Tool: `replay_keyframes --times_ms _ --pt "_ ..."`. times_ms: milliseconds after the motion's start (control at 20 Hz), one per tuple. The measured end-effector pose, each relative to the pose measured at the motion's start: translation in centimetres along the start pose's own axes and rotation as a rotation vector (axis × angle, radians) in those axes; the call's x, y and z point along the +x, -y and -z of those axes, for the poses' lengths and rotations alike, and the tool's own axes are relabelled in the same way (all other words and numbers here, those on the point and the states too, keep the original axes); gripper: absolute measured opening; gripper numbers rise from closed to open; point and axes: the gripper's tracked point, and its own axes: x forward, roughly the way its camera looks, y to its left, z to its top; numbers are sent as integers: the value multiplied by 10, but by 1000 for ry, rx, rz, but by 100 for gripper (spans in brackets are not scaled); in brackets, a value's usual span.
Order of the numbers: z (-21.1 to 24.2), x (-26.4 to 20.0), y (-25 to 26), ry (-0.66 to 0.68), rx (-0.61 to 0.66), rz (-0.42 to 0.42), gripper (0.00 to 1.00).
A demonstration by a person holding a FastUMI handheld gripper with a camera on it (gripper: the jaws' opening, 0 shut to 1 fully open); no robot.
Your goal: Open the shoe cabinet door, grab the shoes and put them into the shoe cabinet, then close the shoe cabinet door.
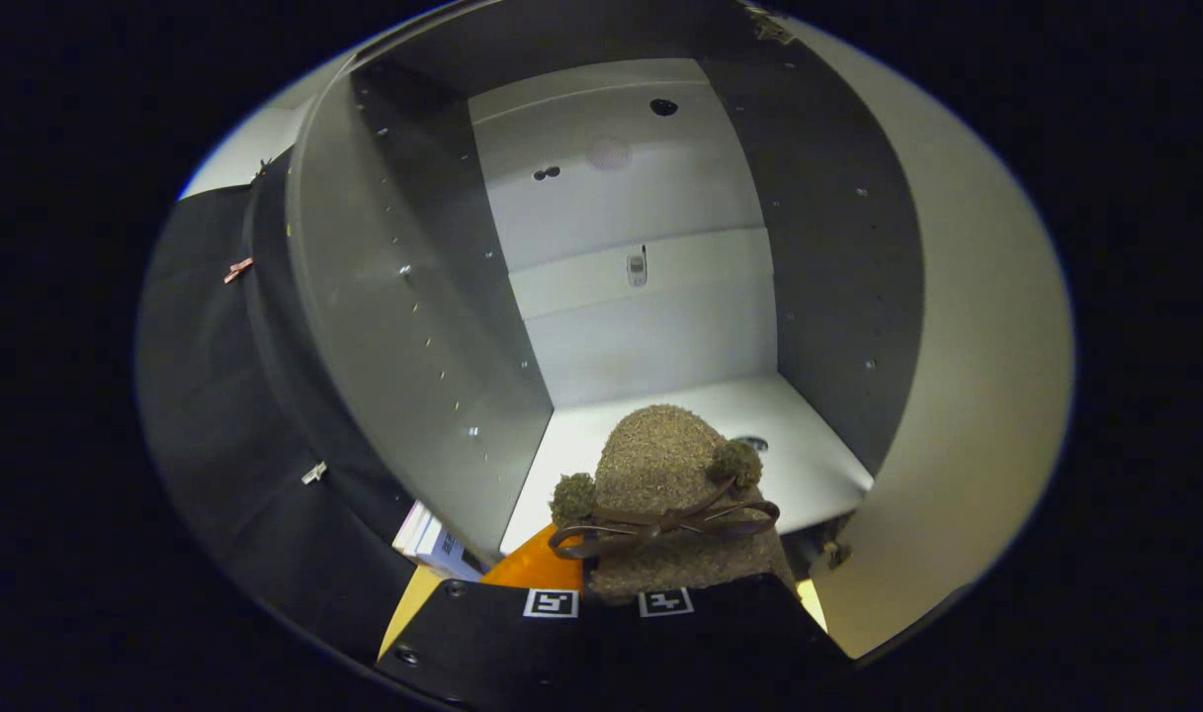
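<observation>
In front of the open cabinet [641, 297] I have the gripper [611, 601] clamped on 1 shoe [660, 475], a fuzzy brown slipper with a bow and 2 pompoms. Both fingers [552, 601] press its heel end from either side, and the toe points ahead into the cabinet mouth. The shoe sits just above the front lip of the white bottom shelf [809, 465], not yet resting on it as far as I can judge. The door [967, 396] stands swung out to the right, the left wall [413, 346] close on the other side.

My worry is the grip: the fingers hold only the soft heel, so the toe could sag and catch the shelf lip as I push in, twisting the shoe free. Releasing too early would leave it half out, and the door would then jam on it. A drift rightward could also knock the door edge.
</observation>
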Motion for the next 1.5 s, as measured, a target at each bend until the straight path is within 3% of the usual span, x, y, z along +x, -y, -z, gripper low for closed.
replay_keyframes --times_ms 400,750,1100,1500 --pt "-3 111 20 -91 29 90 8" --pt "5 170 48 -118 53 170 8" --pt "23 185 51 -173 55 181 10" --pt "31 164 44 -214 44 145 31"
